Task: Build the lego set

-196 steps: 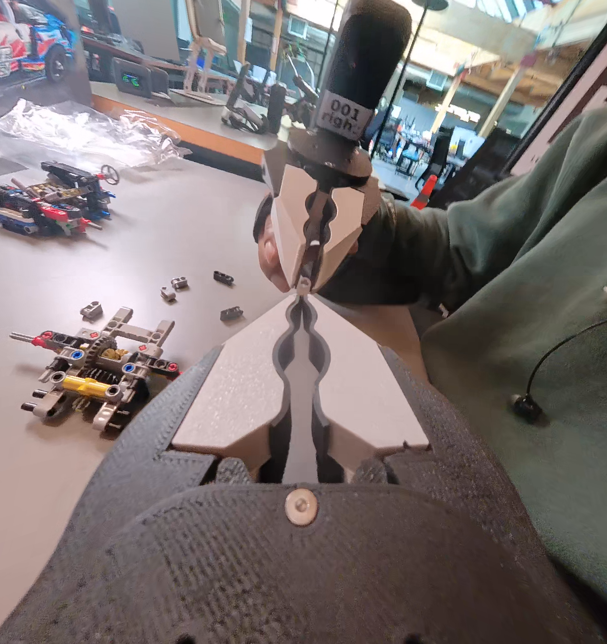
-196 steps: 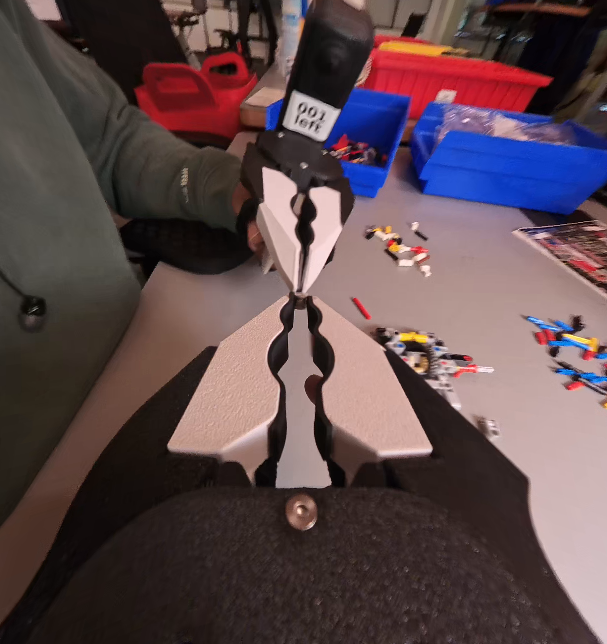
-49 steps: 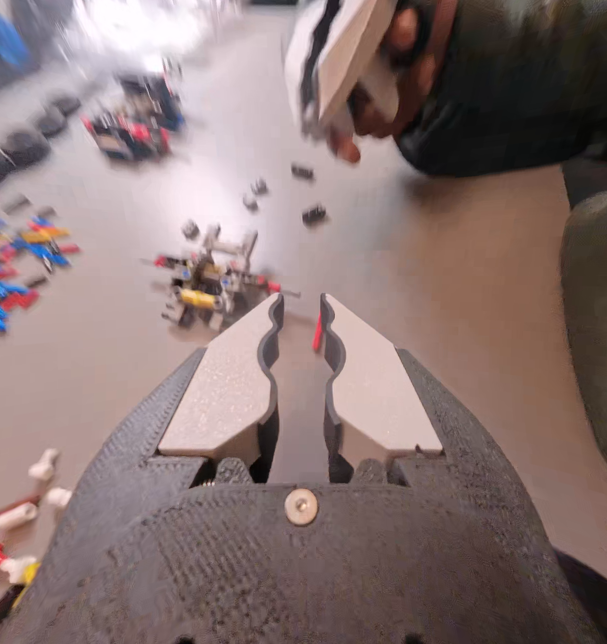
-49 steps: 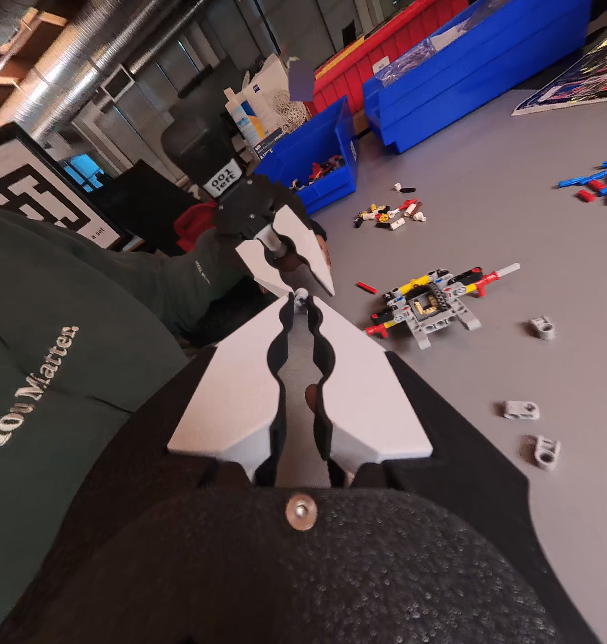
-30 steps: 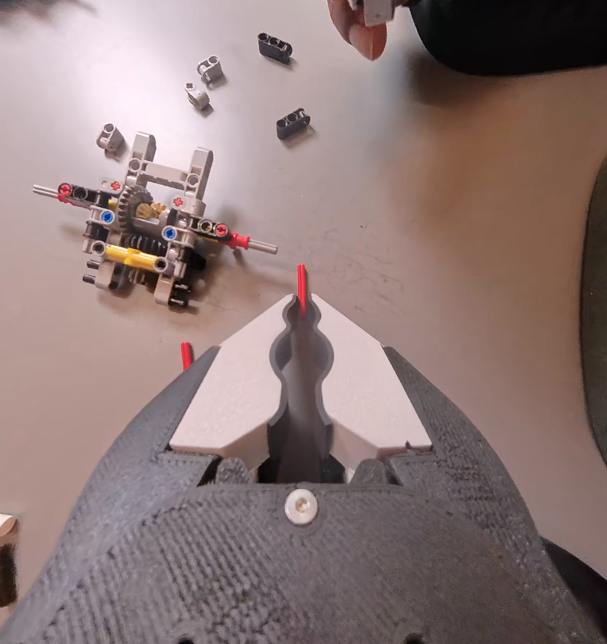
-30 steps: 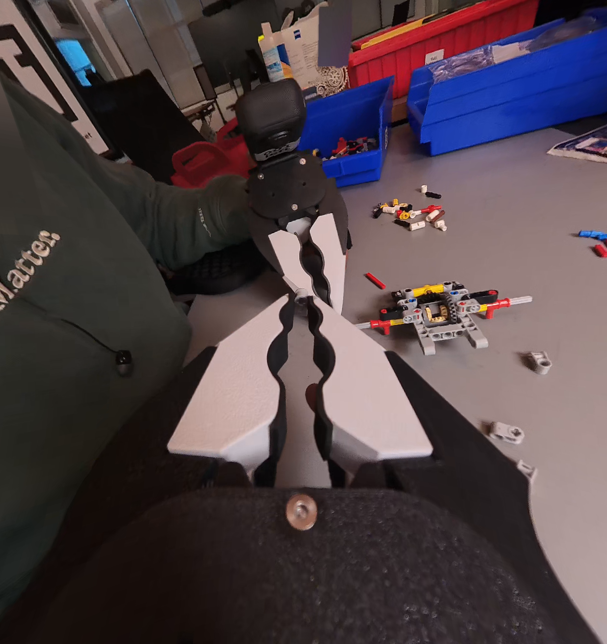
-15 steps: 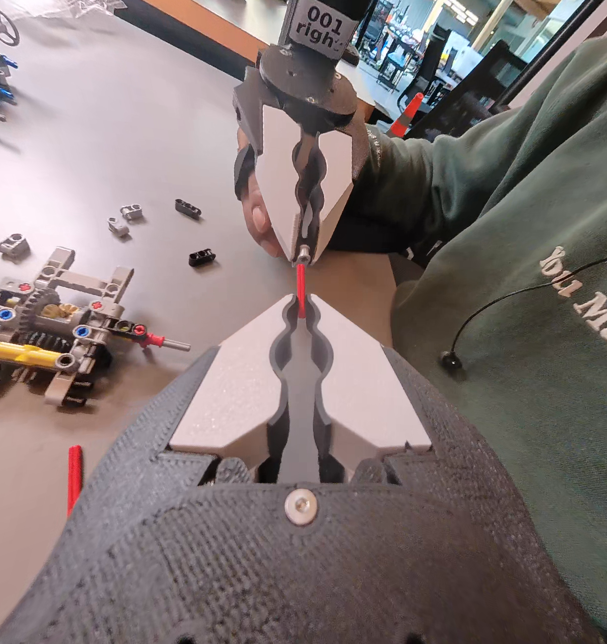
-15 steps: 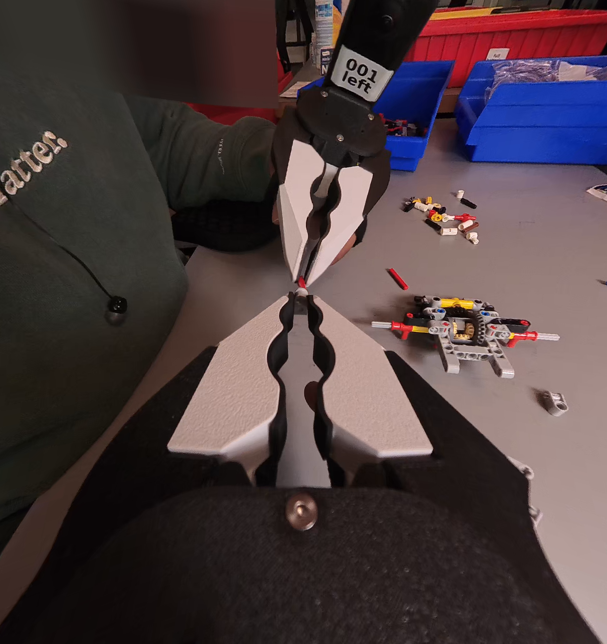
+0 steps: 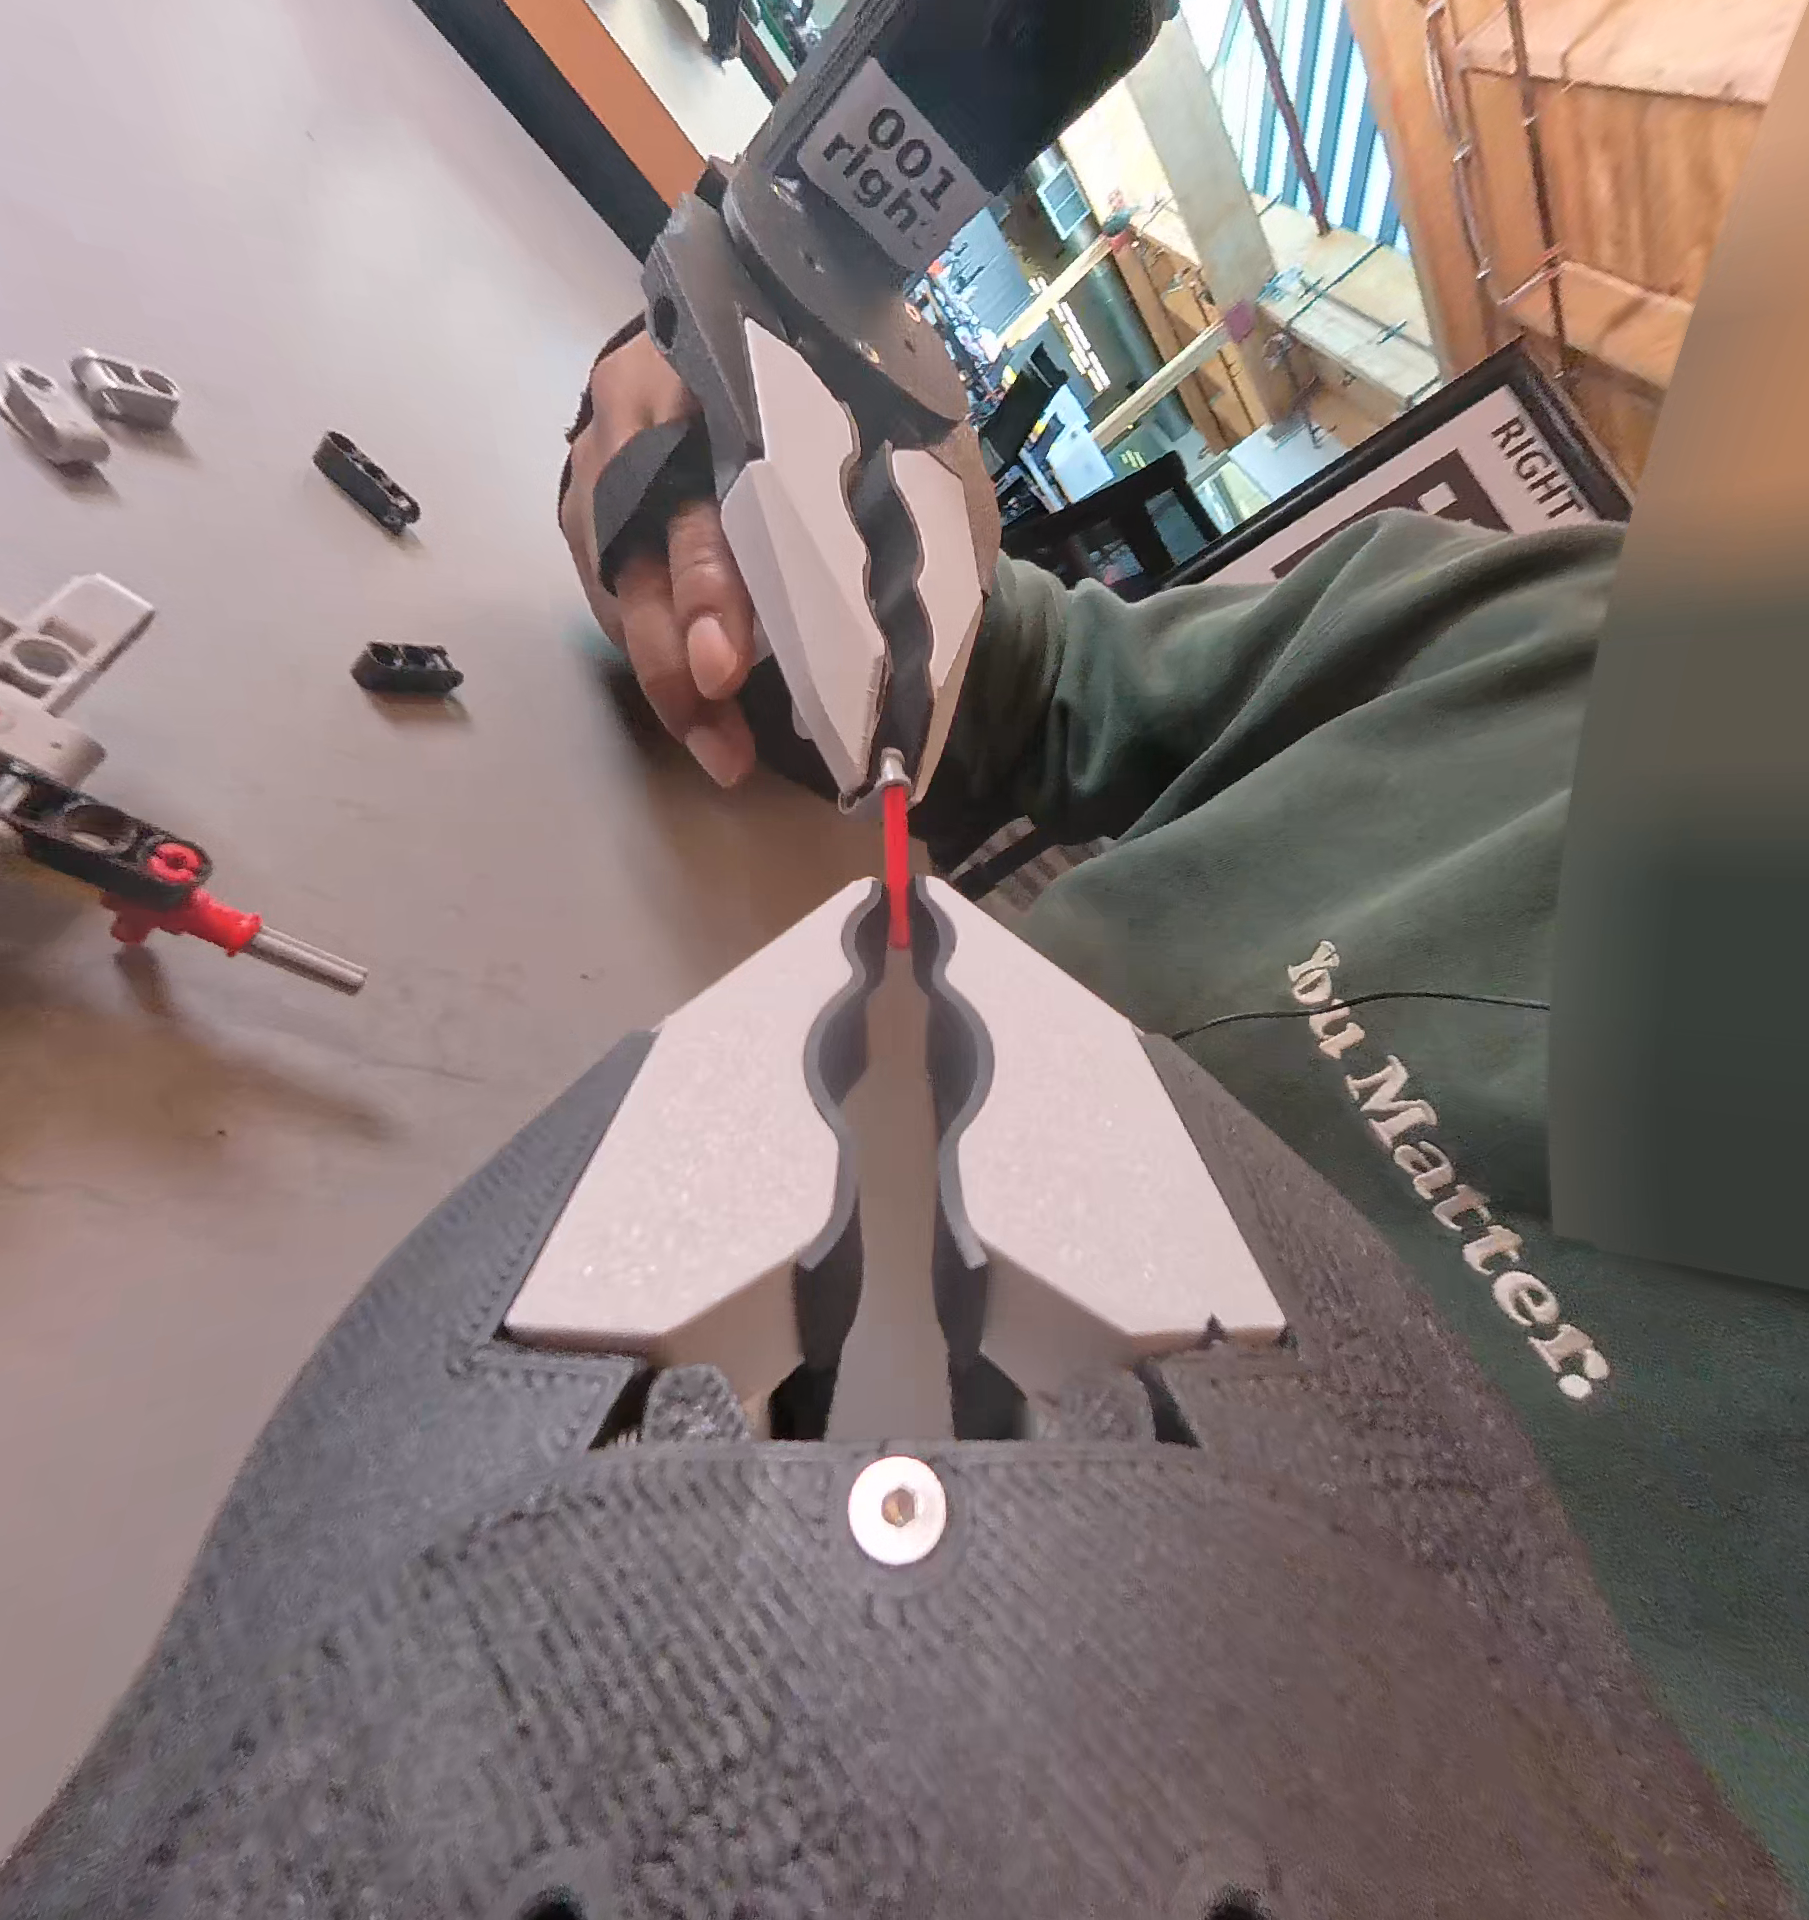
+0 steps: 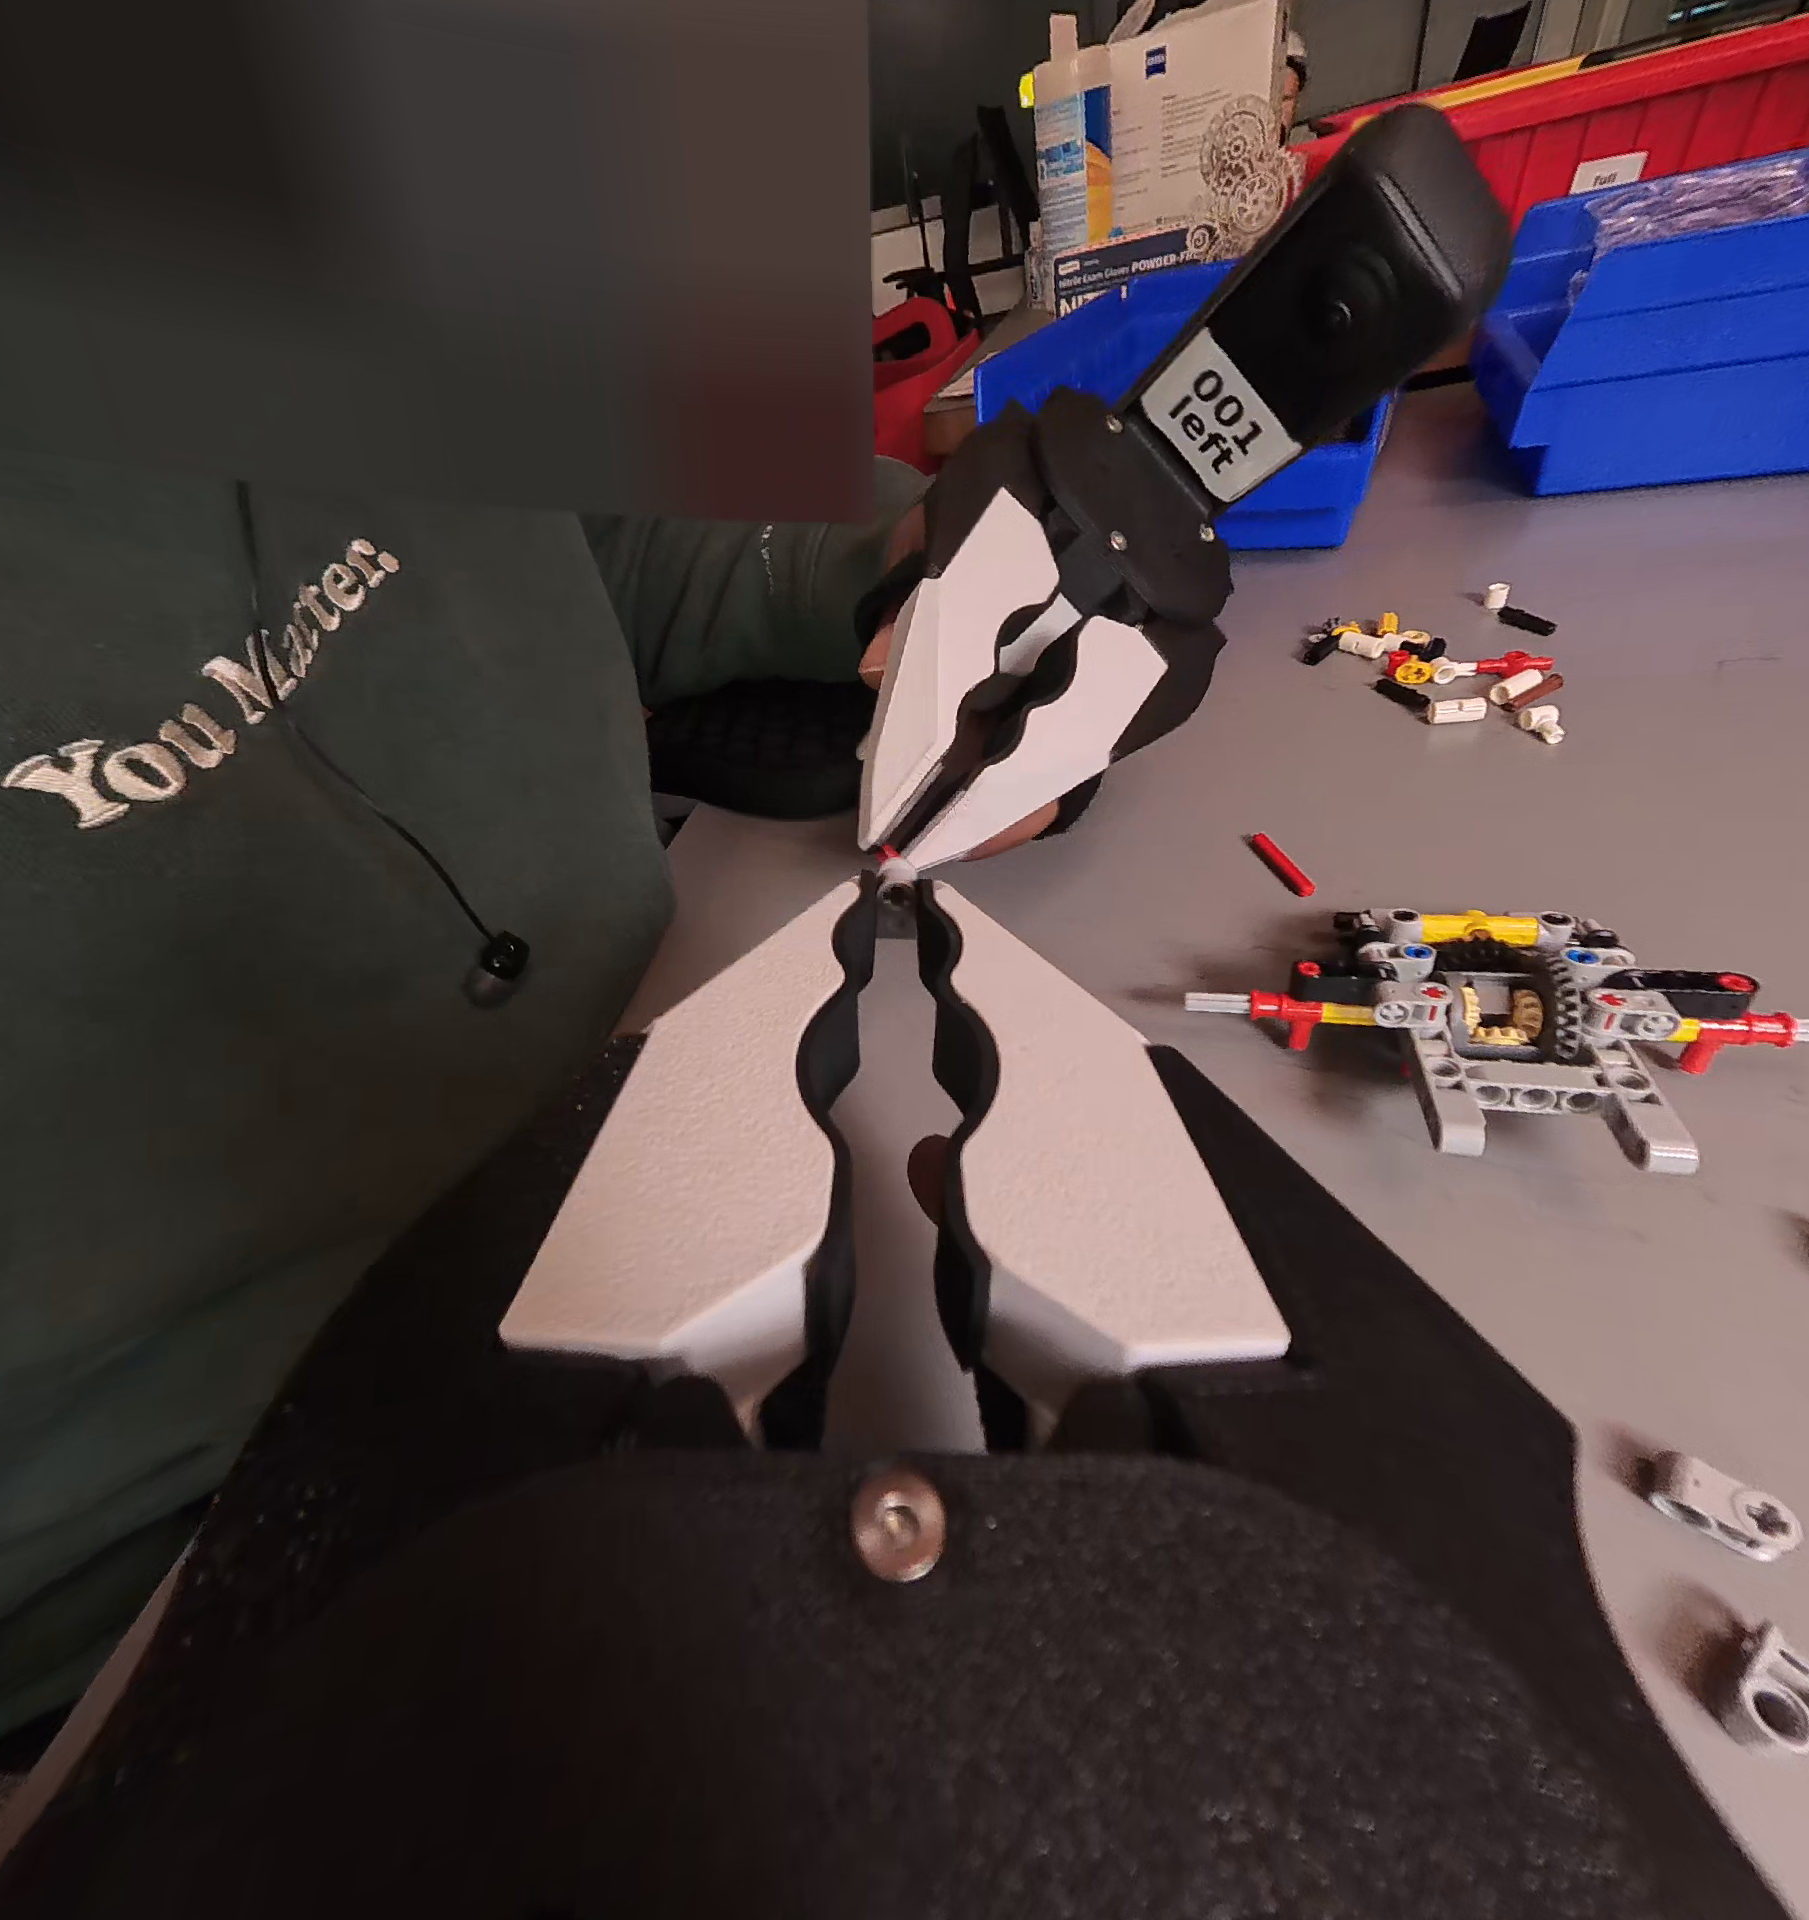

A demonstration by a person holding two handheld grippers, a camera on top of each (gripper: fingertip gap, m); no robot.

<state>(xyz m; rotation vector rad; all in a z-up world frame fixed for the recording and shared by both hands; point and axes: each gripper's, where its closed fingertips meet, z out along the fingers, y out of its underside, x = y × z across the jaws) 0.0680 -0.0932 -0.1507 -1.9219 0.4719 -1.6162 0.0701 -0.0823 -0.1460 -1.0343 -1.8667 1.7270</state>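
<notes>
Left wrist view: left gripper [image 9: 892,906] closed, textured grey plastic fingers [image 9: 734,1132] pinching the thin red plastic axle [image 9: 894,864] at its near end. At 12 o'clock, right gripper [image 9: 884,781] closed on a small grey round bush [image 9: 892,771], axle tip meeting it. Judged step: threading axle into bush in mid-air; next move calls for keeping both in line and pushing straight. At 9 o'clock on the smooth grey table [image 9: 380,935], partly built grey beam chassis [image 9: 38,748] with red-tipped steel-grey shaft; black short connectors [image 9: 406,665] at 10 o'clock.

Right wrist view: same closed grip on the bush [image 10: 895,896] at centre, left gripper [image 10: 892,847] slanting in from 1 o'clock. Chassis [image 10: 1502,1023] with yellow beam and black gear at 3 o'clock; spare red axle [image 10: 1281,863] near, at 2 o'clock; blue plastic bins [image 10: 1689,395] beyond.
</notes>
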